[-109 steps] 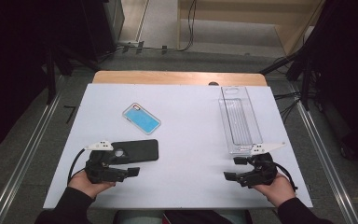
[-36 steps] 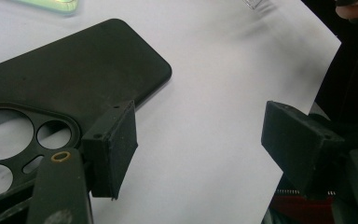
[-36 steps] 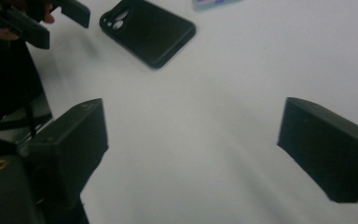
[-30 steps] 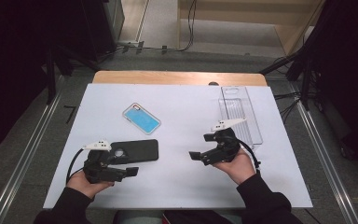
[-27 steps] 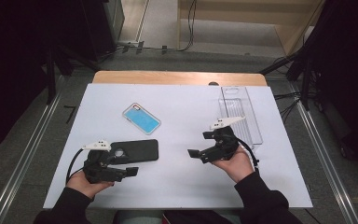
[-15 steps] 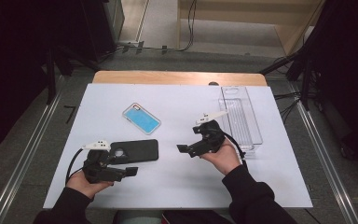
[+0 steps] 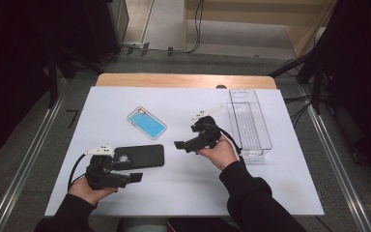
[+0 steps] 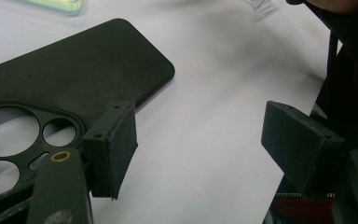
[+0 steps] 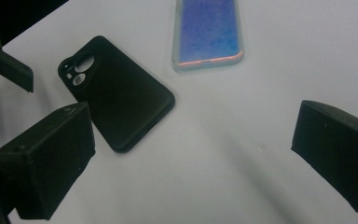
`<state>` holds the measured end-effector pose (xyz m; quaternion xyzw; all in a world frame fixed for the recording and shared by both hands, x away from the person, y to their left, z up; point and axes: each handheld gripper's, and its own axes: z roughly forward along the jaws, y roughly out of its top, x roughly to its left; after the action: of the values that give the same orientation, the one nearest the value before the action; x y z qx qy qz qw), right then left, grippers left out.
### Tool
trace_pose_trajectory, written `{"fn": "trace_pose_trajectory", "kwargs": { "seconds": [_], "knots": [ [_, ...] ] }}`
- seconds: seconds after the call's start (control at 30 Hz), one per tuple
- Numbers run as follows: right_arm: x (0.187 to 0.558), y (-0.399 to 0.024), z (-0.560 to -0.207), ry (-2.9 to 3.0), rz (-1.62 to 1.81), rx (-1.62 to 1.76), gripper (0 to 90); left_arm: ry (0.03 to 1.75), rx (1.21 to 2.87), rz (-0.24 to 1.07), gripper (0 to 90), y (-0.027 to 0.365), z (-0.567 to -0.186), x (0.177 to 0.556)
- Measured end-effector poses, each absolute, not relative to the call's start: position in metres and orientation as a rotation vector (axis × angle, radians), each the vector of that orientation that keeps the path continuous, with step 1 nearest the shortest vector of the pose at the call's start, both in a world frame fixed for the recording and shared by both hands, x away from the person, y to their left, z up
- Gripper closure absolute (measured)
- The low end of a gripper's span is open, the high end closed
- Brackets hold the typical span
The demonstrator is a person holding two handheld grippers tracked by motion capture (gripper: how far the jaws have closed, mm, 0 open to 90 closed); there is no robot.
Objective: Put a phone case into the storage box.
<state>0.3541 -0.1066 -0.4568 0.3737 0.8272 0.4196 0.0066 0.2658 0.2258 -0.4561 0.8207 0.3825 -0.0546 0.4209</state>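
Black phone case (image 7: 139, 155): thin, light, flexible, flat on surface (image 7: 183, 193); pinch its free short edge. Right claw (image 7: 179, 145) wide, empty; left claw (image 7: 136, 178) wide, empty.

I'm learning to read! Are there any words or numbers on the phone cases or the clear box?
None can be read.
Black case: plain, with camera holes and no writing.
Blue case: plain, no words.
Clear box: no label that I can make out.
White table: bare of print.
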Motion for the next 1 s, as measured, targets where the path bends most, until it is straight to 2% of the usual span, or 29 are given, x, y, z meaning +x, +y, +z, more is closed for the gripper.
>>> {"fn": "trace_pose_trajectory", "kwargs": {
  "seconds": [1.0],
  "knots": [
    [0.407,-0.05,-0.469,2.596,1.252,1.135,0.0,0.946,2.066,-0.13,26.8,0.225,-0.455,0.265]
  ]
}}
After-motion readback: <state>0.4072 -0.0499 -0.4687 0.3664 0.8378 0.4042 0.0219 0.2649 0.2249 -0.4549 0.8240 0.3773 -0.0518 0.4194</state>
